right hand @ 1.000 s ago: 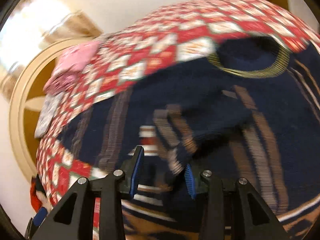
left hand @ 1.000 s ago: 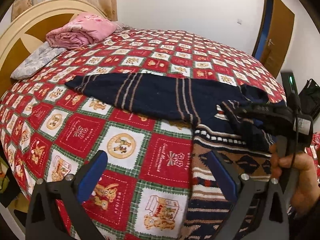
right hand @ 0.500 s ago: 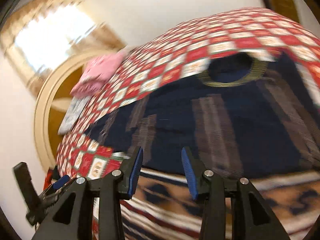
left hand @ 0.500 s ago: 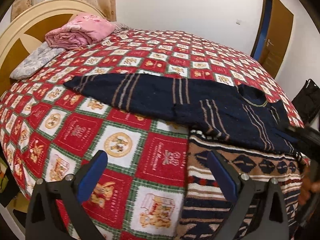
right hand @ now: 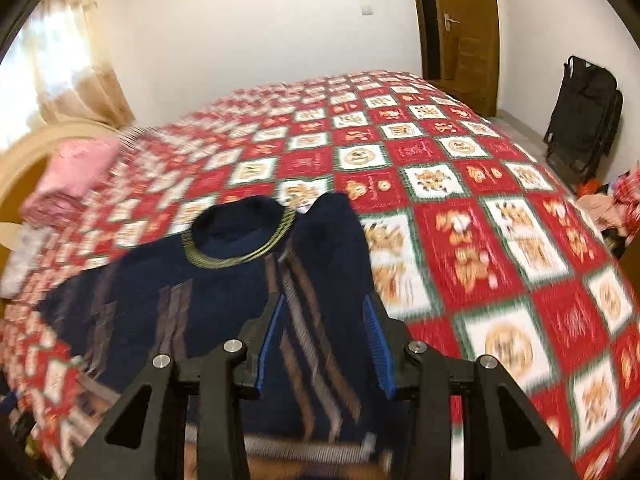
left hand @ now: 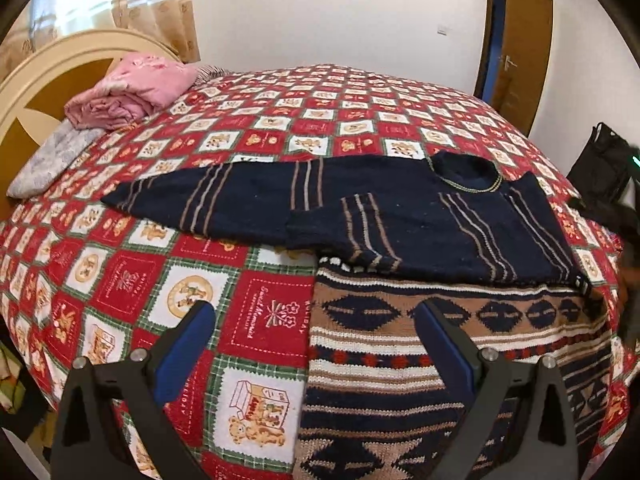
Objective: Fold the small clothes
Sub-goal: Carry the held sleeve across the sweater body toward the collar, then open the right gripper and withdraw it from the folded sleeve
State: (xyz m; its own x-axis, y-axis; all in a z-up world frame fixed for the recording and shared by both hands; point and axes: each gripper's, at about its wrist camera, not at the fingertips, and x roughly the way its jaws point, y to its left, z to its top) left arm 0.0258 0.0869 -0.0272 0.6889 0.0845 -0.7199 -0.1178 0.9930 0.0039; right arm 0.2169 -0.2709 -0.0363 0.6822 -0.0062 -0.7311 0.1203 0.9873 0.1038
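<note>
A navy knitted sweater with thin tan stripes and a patterned brown, white and red lower band (left hand: 420, 232) lies flat on the bed, spread over a red, white and green checked bedspread printed with teddy bears (left hand: 280, 128). Its body rests near the bed's near edge, the hem running down over that edge, and its round collar trimmed in yellow-green (right hand: 240, 236) points toward the far side. One sleeve stretches straight out across the bedspread toward the headboard side; the other sleeve is folded inward across the chest.

The left gripper (left hand: 316, 344) hovers above the near edge, jaws spread wide and empty, one blue pad over the bedspread and the other over the sweater's patterned band. The right gripper (right hand: 324, 344) hangs over the sweater's shoulder area, jaws parted with nothing between them; this view is blurred.

A folded pink quilt (left hand: 132, 92) sits by the cream curved wooden headboard (left hand: 52, 64) at the far corner, on a grey patterned pillow (left hand: 48, 156). A brown wooden door (left hand: 520, 40) and a black bag (right hand: 584, 108) stand beyond the bed.
</note>
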